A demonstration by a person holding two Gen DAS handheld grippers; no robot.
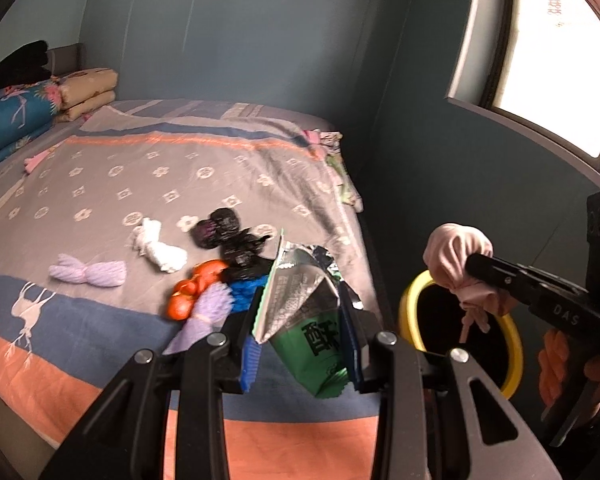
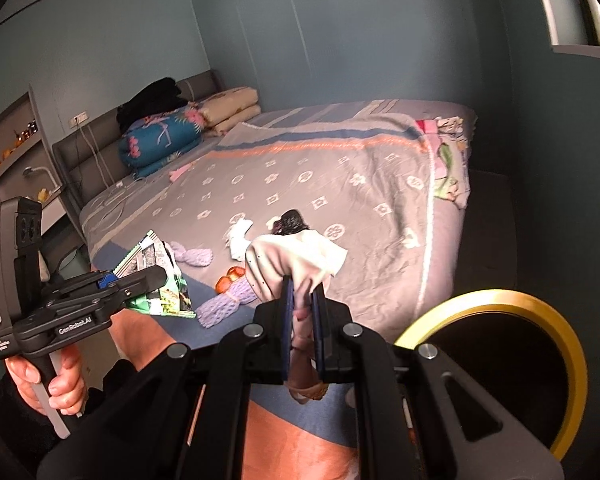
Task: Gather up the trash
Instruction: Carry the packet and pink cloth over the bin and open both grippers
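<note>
My left gripper (image 1: 302, 316) is shut on a green and silver snack bag (image 1: 304, 300) held above the bed's near edge; it also shows in the right wrist view (image 2: 156, 276). My right gripper (image 2: 302, 300) is shut on a pale pink cloth bundle (image 2: 288, 258), seen in the left wrist view (image 1: 456, 264) over the yellow-rimmed black bin (image 1: 416, 300). The bin (image 2: 484, 300) stands right of the bed. On the bed lie a lilac bundle (image 1: 88, 274), a white bundle (image 1: 160, 248), black crumpled bags (image 1: 224, 232), an orange net (image 1: 192, 288) and a blue piece (image 1: 246, 292).
The bed (image 1: 120, 184) has a grey patterned cover with orange and blue bands. Folded quilts and pillows (image 1: 20, 112) lie at its head. A window (image 1: 548, 60) is in the right wall. Shelves (image 2: 16, 148) stand beside the headboard.
</note>
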